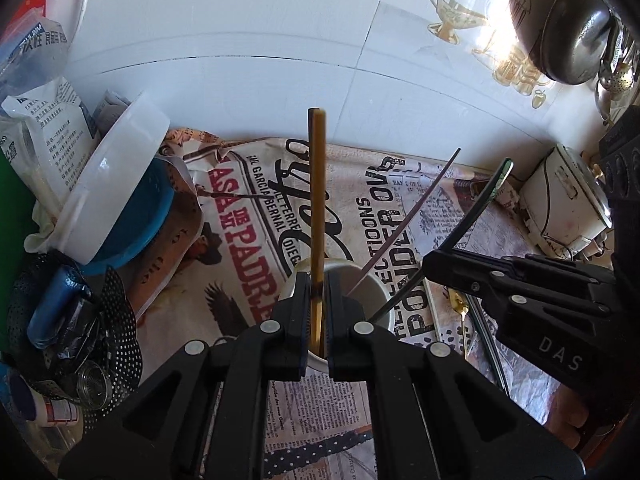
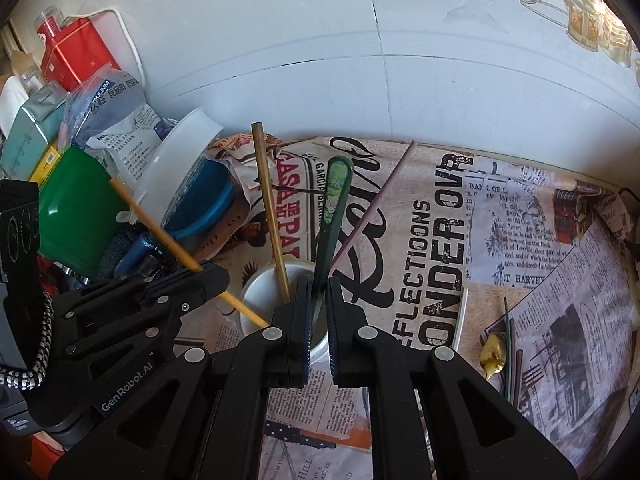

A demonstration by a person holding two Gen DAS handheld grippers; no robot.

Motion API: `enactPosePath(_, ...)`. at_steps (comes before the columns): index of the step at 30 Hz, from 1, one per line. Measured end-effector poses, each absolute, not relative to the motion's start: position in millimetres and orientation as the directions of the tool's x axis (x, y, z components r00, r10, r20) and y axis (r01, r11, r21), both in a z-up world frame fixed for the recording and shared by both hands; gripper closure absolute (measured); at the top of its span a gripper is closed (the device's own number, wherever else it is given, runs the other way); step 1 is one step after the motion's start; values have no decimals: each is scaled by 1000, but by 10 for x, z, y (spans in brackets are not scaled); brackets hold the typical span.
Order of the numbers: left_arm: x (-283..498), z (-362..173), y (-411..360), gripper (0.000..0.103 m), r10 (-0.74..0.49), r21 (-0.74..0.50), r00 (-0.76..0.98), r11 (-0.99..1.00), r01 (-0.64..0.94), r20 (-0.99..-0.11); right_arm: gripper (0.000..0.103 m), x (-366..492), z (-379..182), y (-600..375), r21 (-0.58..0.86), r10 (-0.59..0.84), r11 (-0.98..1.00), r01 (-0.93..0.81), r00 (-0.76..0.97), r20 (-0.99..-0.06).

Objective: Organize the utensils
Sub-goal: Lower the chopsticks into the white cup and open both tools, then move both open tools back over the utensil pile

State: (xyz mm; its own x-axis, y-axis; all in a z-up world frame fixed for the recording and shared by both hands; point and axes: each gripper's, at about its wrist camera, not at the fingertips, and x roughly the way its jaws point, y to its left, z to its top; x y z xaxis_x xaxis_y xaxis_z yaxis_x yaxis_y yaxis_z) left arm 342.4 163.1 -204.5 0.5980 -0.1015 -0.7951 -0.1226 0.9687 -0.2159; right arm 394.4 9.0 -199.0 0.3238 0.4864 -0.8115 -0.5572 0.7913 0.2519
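A yellow chopstick (image 1: pixel 318 200) is clamped between the jaws of the left gripper (image 1: pixel 318 312), upright, its lower end over the white cup (image 1: pixel 376 292). A green-handled utensil (image 2: pixel 330 224) is pinched by the closed jaws of the right gripper (image 2: pixel 319 312), its lower end inside the same cup (image 2: pixel 260 292). A brown chopstick (image 2: pixel 270 208) and a thin purple stick (image 2: pixel 376 204) are leaned in the cup already. The cup is stood on a newspaper-print cloth (image 2: pixel 520 240) near the white tiled wall (image 2: pixel 280 40). A gold spoon (image 2: pixel 494 354) and thin sticks (image 2: pixel 510 356) are left lying on the cloth to the right. A blue bowl (image 2: pixel 204 204) under a white lid (image 2: pixel 168 164) is seen at left.
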Motion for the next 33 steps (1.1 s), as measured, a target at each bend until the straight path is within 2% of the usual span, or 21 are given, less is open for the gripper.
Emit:
enactPosePath(3, 3420, -2021, 1624, 98, -98, -214, 596, 969, -126, -797, 92, 3930, -1982, 93, 238, 479, 790, -564, 327, -815)
enactPosePath(9, 3319, -1886, 1565, 84, -57, -173, 616, 976, -130, -785, 85, 3797, -1852, 21, 195, 473, 784, -590, 363, -803)
enactPosePath(19, 3054, -1431, 1353, 63, -22, -151, 697, 981, -123, -716, 54, 3606, -1500, -307, 131, 479, 788, -601, 466, -744)
enactPosePath(21, 2994, -1345, 1287, 60, -19, -146, 712, 982, -119, -702, 52, 3575, -1442, -392, 127, 483, 791, -599, 483, -730)
enactPosePath(23, 2941, -1269, 1205, 50, -15, -143, 724, 983, -117, -690, 52, 3549, -1386, -497, 114, 479, 794, -597, 500, -721)
enactPosePath(31, 2805, -1170, 838, 20, 1, -137, 743, 983, -125, -669, 52, 3516, -1361, -942, 102, 461, 814, -572, 528, -713)
enactPosePath(33, 2789, -1202, 729, 18, 6, -131, 740, 983, -127, -672, 52, 3515, -1395, -1053, 101, 452, 819, -564, 528, -719)
